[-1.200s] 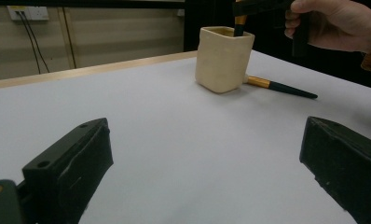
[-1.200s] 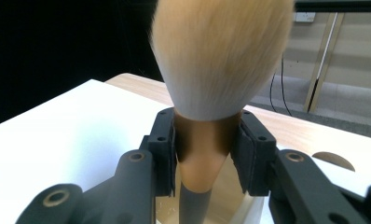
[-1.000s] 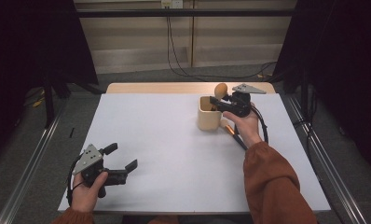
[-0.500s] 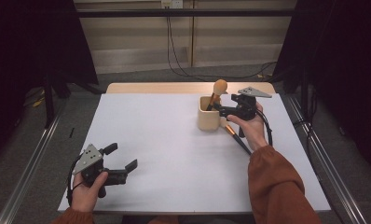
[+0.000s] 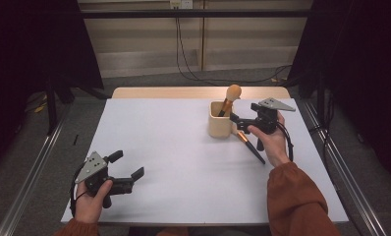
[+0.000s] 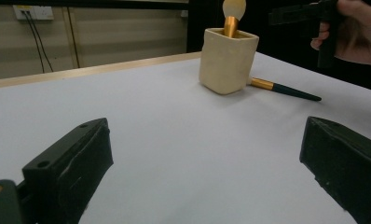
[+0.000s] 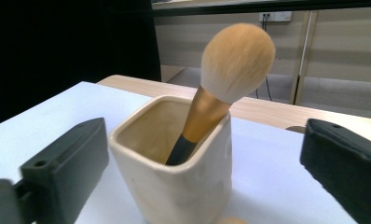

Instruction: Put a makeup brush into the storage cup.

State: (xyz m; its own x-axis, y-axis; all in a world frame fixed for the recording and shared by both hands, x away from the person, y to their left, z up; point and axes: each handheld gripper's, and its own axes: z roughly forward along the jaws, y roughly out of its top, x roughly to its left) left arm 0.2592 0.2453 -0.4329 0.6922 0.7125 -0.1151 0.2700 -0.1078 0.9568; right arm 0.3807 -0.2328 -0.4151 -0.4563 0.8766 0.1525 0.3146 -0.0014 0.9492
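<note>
- Type of place: a recording bay or lab work cell, not a home or shop.
- Table [image 5: 183,162]: a plain white sheet covers the top at the centre of the high view; a bare wooden edge [image 5: 174,92] shows along its far side.
- Black curtains [image 5: 31,44]: they close off the upper left and upper right of the frame.
- Metal floor rails [image 5: 34,167]: they run along the left and right sides of the table over grey floor.
- Back wall: beige panels at top centre, with a wall socket [image 5: 180,4] and black cables [image 5: 188,54] hanging down to the floor.
</note>
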